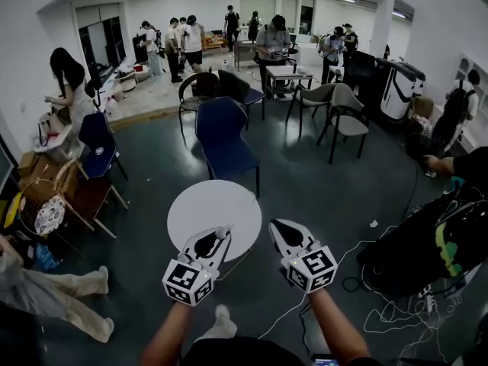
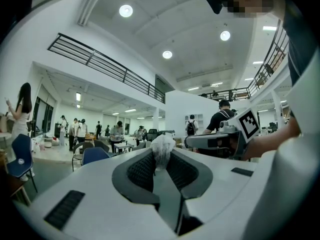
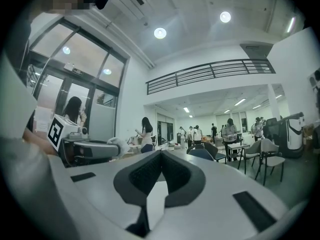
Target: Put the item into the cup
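Observation:
My left gripper [image 1: 222,235] hovers over the near edge of a round white table [image 1: 206,208]. It is shut on a small crumpled white item [image 1: 223,233]. In the left gripper view the white item [image 2: 162,148] sticks up from between the jaw tips, pinched by the dark pads. My right gripper [image 1: 276,226] is level with the left one, just off the table's right edge. Its jaws [image 3: 161,153] meet at the tips with nothing between them. Each gripper shows in the other's view: the right gripper [image 2: 216,140], the left gripper [image 3: 92,149]. No cup shows in any view.
A blue chair [image 1: 223,138] stands just beyond the table, with more chairs and a small table [image 1: 288,72] farther back. Several people stand around the room. White cables [image 1: 396,311] and black bags [image 1: 415,242] lie on the floor to the right. A person's legs [image 1: 61,300] stretch in from the left.

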### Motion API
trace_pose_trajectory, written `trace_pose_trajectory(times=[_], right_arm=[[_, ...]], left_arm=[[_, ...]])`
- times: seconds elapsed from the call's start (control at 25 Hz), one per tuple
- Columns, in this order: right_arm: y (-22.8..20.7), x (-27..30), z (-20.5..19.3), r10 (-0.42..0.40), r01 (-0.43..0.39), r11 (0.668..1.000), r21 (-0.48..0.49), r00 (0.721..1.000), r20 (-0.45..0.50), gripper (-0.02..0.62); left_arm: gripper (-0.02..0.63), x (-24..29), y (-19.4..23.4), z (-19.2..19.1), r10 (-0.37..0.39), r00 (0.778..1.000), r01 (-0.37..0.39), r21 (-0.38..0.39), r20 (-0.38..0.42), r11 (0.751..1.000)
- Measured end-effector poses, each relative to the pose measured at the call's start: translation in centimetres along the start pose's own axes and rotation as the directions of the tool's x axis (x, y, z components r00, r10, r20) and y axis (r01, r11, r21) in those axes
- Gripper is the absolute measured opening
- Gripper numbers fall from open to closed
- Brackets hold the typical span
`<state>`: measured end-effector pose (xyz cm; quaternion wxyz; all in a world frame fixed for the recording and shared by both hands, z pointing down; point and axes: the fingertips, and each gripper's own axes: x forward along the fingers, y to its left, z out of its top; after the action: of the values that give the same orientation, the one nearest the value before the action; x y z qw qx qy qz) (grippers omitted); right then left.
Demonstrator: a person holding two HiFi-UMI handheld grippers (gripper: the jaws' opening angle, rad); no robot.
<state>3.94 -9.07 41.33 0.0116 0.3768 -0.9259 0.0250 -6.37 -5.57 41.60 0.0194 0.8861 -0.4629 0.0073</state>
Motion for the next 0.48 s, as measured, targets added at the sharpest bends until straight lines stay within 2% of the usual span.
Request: trace_pose_trajectory(times=[0.48], right_arm=[[-2.5,11.2,0.8,-0.055,0.055,0.999,-0.004,0.998,-0.037,0.017]], left_arm=[[0.069,4.5,11.3,0.4,-0.052,0.999,0.051,-0.029,-0.009,0.998]])
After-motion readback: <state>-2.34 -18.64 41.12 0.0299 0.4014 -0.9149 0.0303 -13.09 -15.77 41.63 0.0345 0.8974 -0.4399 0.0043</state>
